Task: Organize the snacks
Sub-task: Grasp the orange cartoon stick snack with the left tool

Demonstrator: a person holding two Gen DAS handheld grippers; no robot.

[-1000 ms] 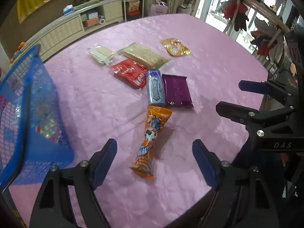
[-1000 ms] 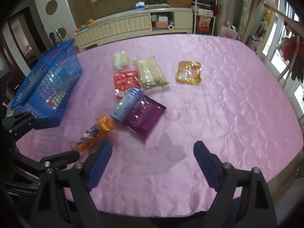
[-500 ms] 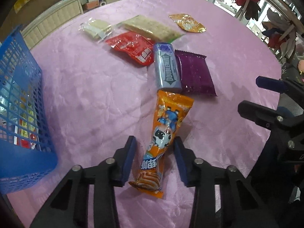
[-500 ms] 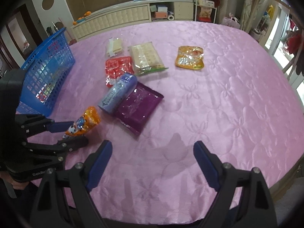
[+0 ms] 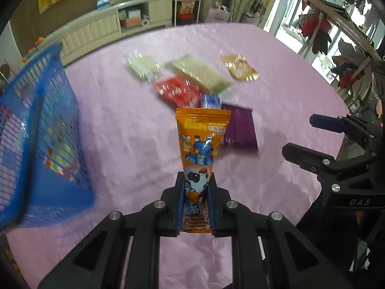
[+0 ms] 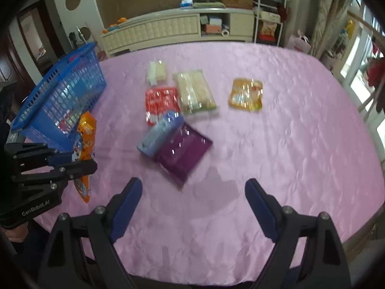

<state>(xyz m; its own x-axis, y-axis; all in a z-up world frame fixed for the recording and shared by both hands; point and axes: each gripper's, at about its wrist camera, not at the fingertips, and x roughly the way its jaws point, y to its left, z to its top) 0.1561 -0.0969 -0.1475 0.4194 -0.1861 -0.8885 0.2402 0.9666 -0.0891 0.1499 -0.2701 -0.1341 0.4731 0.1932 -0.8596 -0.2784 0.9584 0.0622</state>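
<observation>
My left gripper [image 5: 195,183] is shut on an orange snack packet [image 5: 201,142] and holds it lifted above the pink table [image 5: 120,125]. The packet [image 6: 85,139] and the left gripper [image 6: 79,161] also show at the left of the right wrist view, next to the blue basket [image 6: 65,98]. The basket [image 5: 36,130] stands at the table's left and holds several snacks. My right gripper [image 6: 193,200] is open and empty above the table's near edge. It shows at the right of the left wrist view [image 5: 310,134].
On the table lie a purple packet [image 6: 182,149], a blue gum packet [image 6: 161,132], a red packet [image 6: 161,101], a pale cracker packet [image 6: 195,91], a small white packet [image 6: 156,72] and a golden packet [image 6: 245,94]. A low cabinet [image 6: 168,29] stands behind.
My left gripper has closed on the orange packet and lifted it off the table. The right gripper has stayed open and has barely moved.
</observation>
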